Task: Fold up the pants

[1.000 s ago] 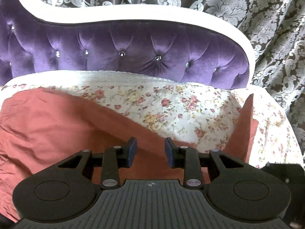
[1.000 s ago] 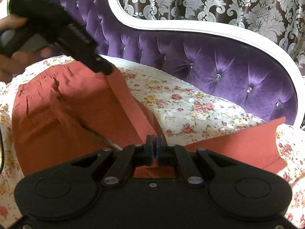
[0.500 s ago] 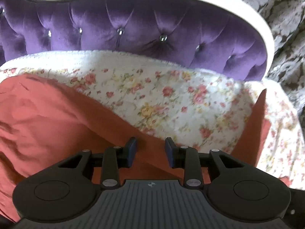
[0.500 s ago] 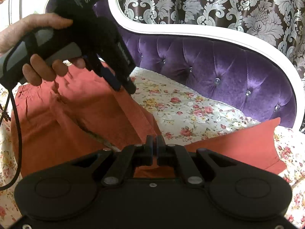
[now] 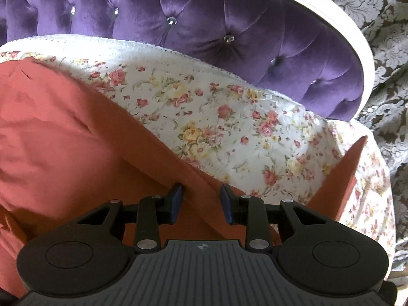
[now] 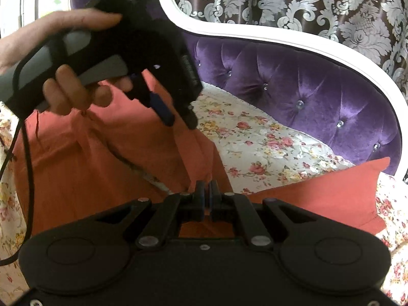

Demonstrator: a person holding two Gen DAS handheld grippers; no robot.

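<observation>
From the left wrist view, the left tongs (image 5: pixel 201 201) stand partly open with nothing pinched; a ridge of the rust-red pants (image 5: pixel 63 140) runs up between the blue pads without either pad pressing it. Compared with a second ago, this camera has dipped and tilted closer to the cloth, so the purple headboard (image 5: pixel 204 20) now fills the top of the view and the flowered bedspread (image 5: pixel 229 117) lies nearer; the opening itself has not changed. The far leg end pokes up at the right edge of the bed. From the right wrist view, the right tongs (image 6: pixel 206 196) are closed on a fold of the pants near the crotch, holding as before. The person's hand (image 6: pixel 74 91) carrying the left tongs has come in from the upper left and now hangs just above the cloth. That suggests the left side is lining up for a grip, probably so a leg can be carried over.
</observation>
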